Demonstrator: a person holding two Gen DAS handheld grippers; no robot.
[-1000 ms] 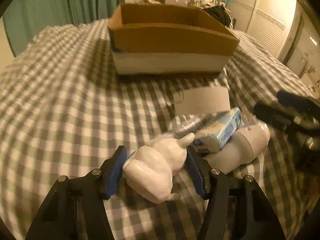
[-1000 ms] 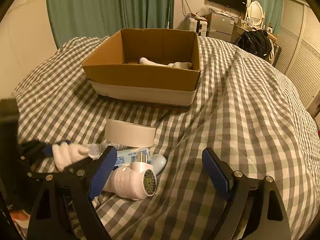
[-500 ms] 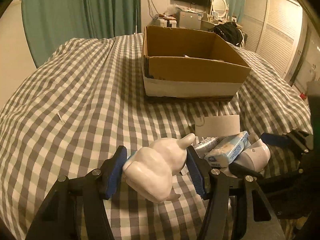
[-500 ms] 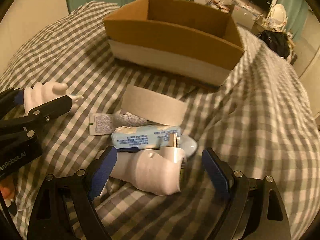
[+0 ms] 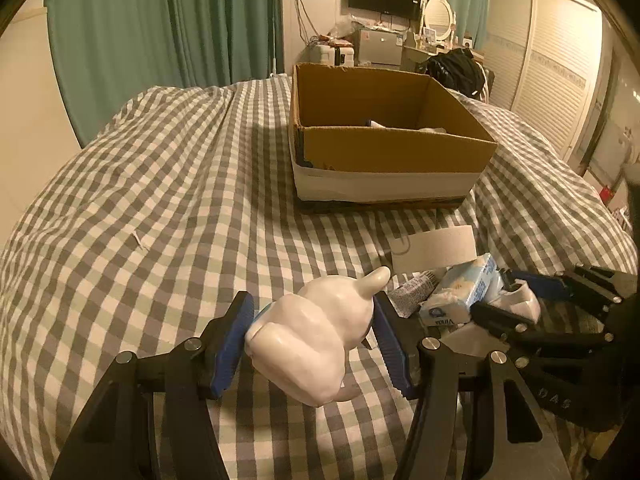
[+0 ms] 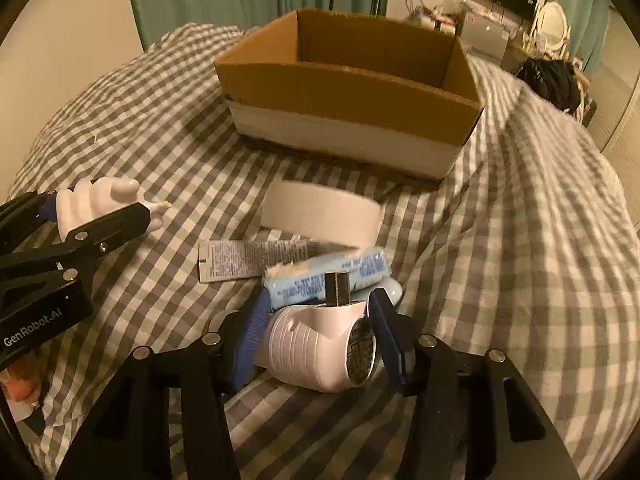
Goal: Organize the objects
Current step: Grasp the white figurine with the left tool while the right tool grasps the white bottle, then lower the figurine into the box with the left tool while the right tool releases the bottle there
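Note:
My left gripper (image 5: 314,340) is shut on a white figurine (image 5: 316,344) and holds it above the checked bedcover; it also shows at the left of the right wrist view (image 6: 100,204). My right gripper (image 6: 316,340) has closed around a white plug adapter (image 6: 320,350) lying on the bed, its pads touching both sides. Beside the adapter lie a blue tissue pack (image 6: 326,278), a tube (image 6: 252,260) and a white tape roll (image 6: 320,212). An open cardboard box (image 5: 384,148) stands beyond them, with a few items inside.
The checked bedcover (image 5: 160,200) spreads wide to the left of the box. Green curtains (image 5: 160,32) hang behind. A desk with a TV, mirror and black bag (image 5: 452,68) stands at the back right, next to louvred wardrobe doors (image 5: 552,80).
My left gripper has lifted and pulled back with the figurine. My right gripper has moved down over the plug adapter and closed its jaws onto it.

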